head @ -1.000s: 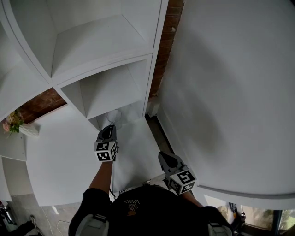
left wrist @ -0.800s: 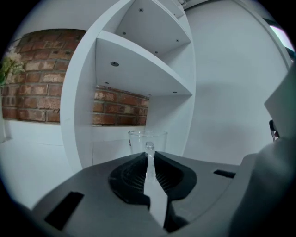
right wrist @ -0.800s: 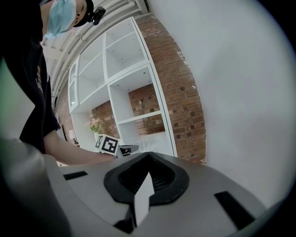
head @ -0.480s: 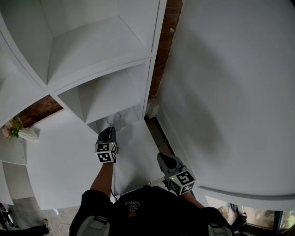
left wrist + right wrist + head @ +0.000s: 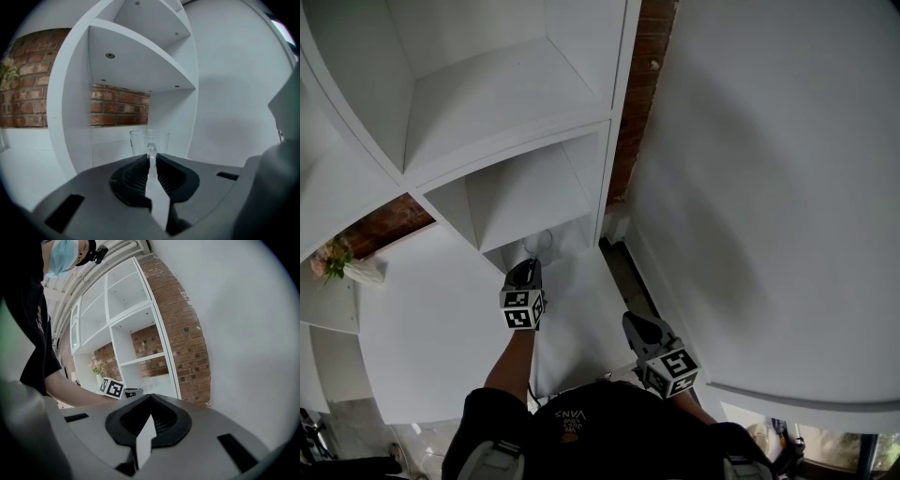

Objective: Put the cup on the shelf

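white shelf [image 5: 497,94] ahead: left claw [image 5: 151,153] pinches glass cup [image 5: 139,140] by handle, right claw [image 5: 150,397] pressed together.

Head view: mounted high, aimed steeply down. White shelf unit [image 5: 502,141] fills upper left of frame, white wall [image 5: 769,187] the right. Left gripper [image 5: 528,266] and right gripper [image 5: 631,320] at lower centre, seen from behind and above.

Left gripper view: rides low behind own jaws, faces straight into a lower shelf compartment, very near. Glass cup [image 5: 150,139] at frame centre just past the jaw tips, brick wall [image 5: 119,105] behind.

Right gripper view: set farther back, looks obliquely along the shelf front, left of centre. Shares the left gripper's marker cube [image 5: 112,388] with head view. Shelf and brick common to all three.
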A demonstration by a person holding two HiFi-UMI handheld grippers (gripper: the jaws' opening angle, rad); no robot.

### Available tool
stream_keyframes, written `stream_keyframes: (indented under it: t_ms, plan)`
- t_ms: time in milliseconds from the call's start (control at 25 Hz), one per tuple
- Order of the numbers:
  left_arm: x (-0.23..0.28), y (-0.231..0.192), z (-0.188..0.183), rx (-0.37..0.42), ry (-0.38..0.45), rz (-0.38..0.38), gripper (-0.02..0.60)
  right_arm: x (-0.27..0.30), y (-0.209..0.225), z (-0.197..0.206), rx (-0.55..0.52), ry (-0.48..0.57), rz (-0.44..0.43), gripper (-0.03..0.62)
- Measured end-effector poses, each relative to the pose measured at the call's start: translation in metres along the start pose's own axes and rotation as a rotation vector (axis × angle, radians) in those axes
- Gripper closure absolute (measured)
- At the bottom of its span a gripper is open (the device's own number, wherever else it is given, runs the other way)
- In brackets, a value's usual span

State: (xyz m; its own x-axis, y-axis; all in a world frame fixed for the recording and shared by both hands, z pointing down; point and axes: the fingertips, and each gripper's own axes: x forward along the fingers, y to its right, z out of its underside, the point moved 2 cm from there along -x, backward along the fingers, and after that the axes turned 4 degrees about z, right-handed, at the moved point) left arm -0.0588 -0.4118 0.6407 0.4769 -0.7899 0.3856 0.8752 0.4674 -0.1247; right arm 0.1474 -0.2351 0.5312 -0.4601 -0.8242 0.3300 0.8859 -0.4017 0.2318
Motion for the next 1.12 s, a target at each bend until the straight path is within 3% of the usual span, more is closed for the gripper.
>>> stream_keyframes:
  t_ms: [640, 1120]
  plan:
    - [0.034, -0.009, 0.000, -0.056, -0.026, -0.037, 0.549, 0.001, 0.019, -0.003, 0.021, 0.008, 0.025, 0.599]
    - [0.060, -0.023, -0.013, -0.062, -0.029, -0.068, 0.549, 0.011, 0.018, 0.001, 0.014, -0.020, -0.003, 0.599]
